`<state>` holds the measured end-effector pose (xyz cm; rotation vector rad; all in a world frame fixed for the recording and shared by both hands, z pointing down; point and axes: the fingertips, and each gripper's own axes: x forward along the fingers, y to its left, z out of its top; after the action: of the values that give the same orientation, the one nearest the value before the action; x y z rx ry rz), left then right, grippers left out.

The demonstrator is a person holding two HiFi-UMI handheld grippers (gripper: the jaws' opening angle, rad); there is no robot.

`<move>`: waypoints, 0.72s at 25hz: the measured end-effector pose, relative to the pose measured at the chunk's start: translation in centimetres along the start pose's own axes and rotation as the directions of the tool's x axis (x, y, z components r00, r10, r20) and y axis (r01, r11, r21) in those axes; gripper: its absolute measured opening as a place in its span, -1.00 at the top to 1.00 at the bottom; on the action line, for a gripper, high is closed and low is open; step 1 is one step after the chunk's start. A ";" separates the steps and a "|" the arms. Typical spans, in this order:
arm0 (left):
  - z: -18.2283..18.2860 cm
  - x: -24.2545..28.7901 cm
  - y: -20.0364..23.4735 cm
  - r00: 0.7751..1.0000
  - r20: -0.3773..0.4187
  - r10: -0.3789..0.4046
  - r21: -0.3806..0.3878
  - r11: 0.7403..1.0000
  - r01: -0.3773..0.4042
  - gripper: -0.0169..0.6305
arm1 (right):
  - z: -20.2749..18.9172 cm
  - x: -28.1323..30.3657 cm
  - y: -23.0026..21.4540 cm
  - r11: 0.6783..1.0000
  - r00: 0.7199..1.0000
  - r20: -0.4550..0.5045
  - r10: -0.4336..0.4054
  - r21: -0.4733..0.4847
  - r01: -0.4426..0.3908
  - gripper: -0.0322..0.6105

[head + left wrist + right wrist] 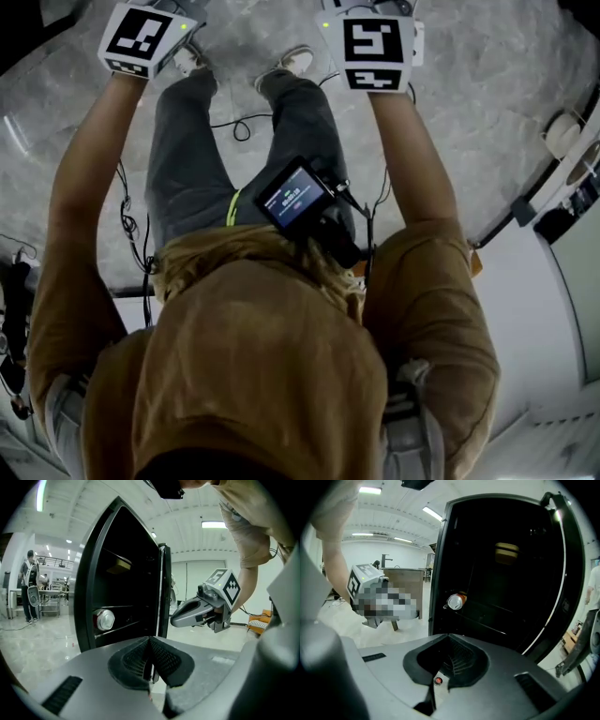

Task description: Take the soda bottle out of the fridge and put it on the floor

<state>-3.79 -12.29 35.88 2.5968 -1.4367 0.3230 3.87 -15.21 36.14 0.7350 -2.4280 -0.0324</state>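
Observation:
The soda bottle (456, 601) lies on its side on a wire shelf inside the open black fridge (506, 634), its silver end toward me. In the left gripper view the soda bottle (104, 619) sits low in the dark fridge (84, 597). My left gripper (150, 667) is shut and empty, well short of the shelf. My right gripper (447, 667) is also shut with nothing in it. From the left gripper view, the right gripper (174, 619) hangs beside the fridge door edge (163, 592). In the head view only the marker cubes (145, 37) show.
A yellow pack (506, 552) rests on an upper fridge shelf. A person (30, 585) stands by metal tables far left. A wooden cabinet (405, 590) stands behind. Cables (239, 127) trail over the marble floor by the feet. A white unit (553, 309) is at right.

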 end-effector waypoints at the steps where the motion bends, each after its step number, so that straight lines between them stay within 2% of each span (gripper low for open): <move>1: 1.5 -0.1 -1.2 1.000 0.001 -0.008 0.002 1.000 0.008 0.96 | 0.1 -1.8 -0.3 1.000 1.000 -0.007 -0.005 0.005 0.005 0.90; 3: 3.8 -0.4 -2.5 1.000 0.002 -0.023 0.000 1.000 0.023 0.96 | 0.3 -4.4 -0.8 0.999 1.000 -0.018 -0.025 0.032 0.026 0.90; 6: 7.1 -0.6 -2.3 1.000 0.009 -0.024 0.015 1.000 0.024 0.96 | 2.1 -6.1 -1.9 0.996 0.998 -0.006 -0.065 0.066 0.065 0.90; 11: 13.2 0.9 -4.3 0.998 0.034 -0.050 0.026 0.998 0.050 0.96 | 5.3 -9.8 -5.3 0.993 0.996 0.007 -0.084 0.085 0.083 0.90; 18: 17.3 -1.8 -5.4 0.996 0.079 -0.045 0.014 0.999 0.044 0.96 | 12.0 -12.8 -6.1 0.989 0.987 0.087 -0.136 0.073 0.130 0.90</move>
<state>1.75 -12.10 18.49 2.6753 -1.4032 0.2264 8.91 -15.51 18.29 0.9447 -2.4733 -0.0388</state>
